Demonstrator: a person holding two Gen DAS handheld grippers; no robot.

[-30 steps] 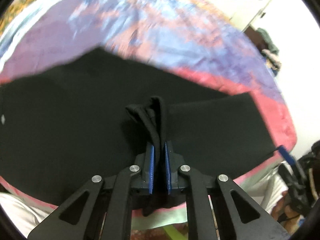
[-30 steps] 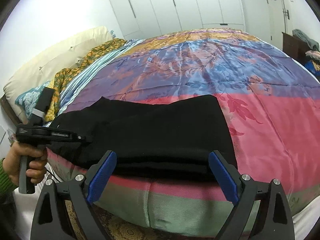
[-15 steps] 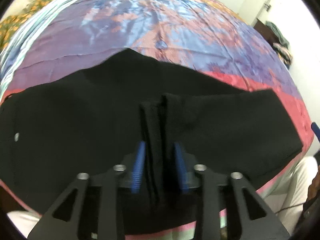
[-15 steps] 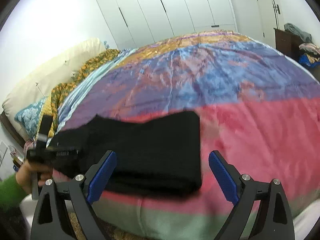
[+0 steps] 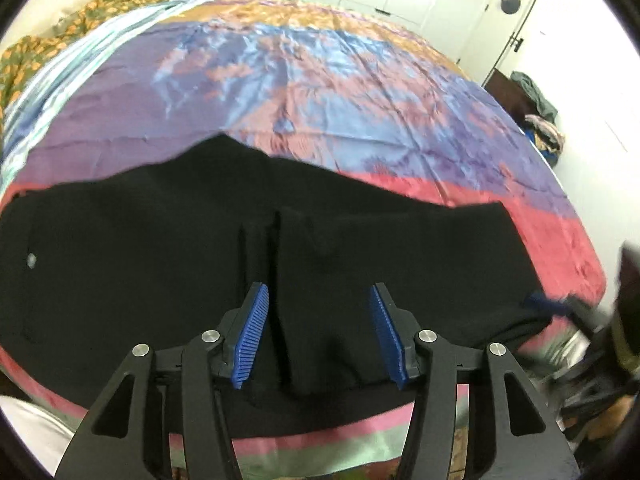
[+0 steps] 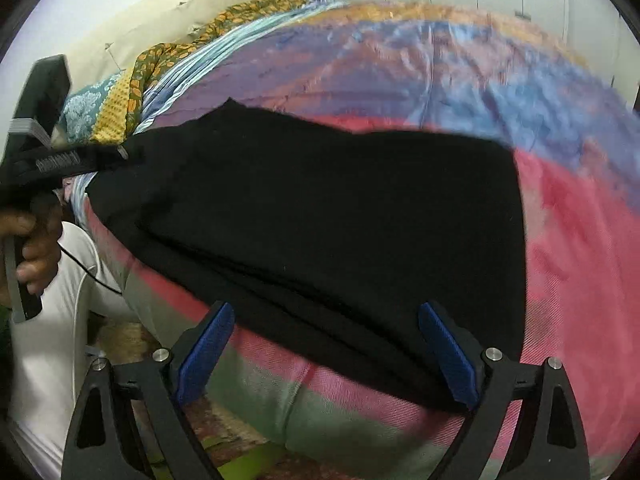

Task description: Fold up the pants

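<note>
Pants (image 5: pixel 160 264) cover the bed (image 5: pixel 320 92) ahead; left tool (image 5: pixel 320 336), clamped a second ago, now gapes, right tool (image 6: pixel 326 350) wide, its view blurred.

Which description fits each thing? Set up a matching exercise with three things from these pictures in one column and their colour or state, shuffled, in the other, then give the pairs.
Things:
1. pants
2. left gripper
3. bedspread

Descriptions:
A. open, its blue pads apart over the cloth
B. multicoloured, with pink, purple and blue bands
C. black, lying folded at the bed's near edge

Pairs: 1-C, 2-A, 3-B
</note>
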